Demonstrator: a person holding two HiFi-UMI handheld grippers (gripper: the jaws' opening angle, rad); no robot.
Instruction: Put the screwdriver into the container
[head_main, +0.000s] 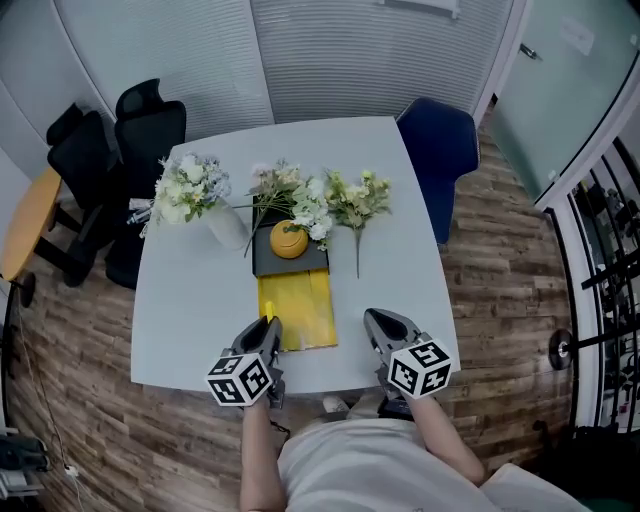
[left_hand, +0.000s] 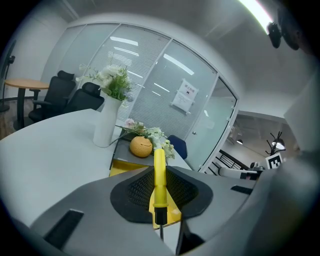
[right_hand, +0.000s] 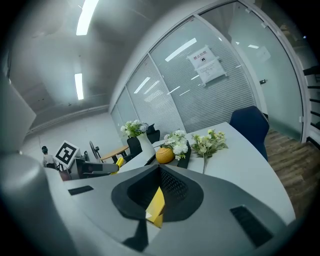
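My left gripper (head_main: 267, 330) hovers at the near left corner of the flat yellow container (head_main: 300, 300) and is shut on the yellow screwdriver (head_main: 269, 321). In the left gripper view the screwdriver's yellow handle (left_hand: 159, 177) stands upright between the dark pads (left_hand: 135, 192), with its black collar and metal shaft pointing down toward the camera. The yellow container (left_hand: 120, 167) shows beyond and beneath the jaws. My right gripper (head_main: 373, 323) is to the right of the container above the table, shut with nothing in it. A sliver of the container (right_hand: 156, 204) shows through its jaws.
Behind the container is a dark grey tray (head_main: 287, 262) with an orange round object (head_main: 289, 240) and flower sprigs (head_main: 355, 200). A white vase with flowers (head_main: 225, 222) stands at the back left. The white table (head_main: 190, 310) has its near edge just below the grippers. Office chairs (head_main: 140, 130) surround it.
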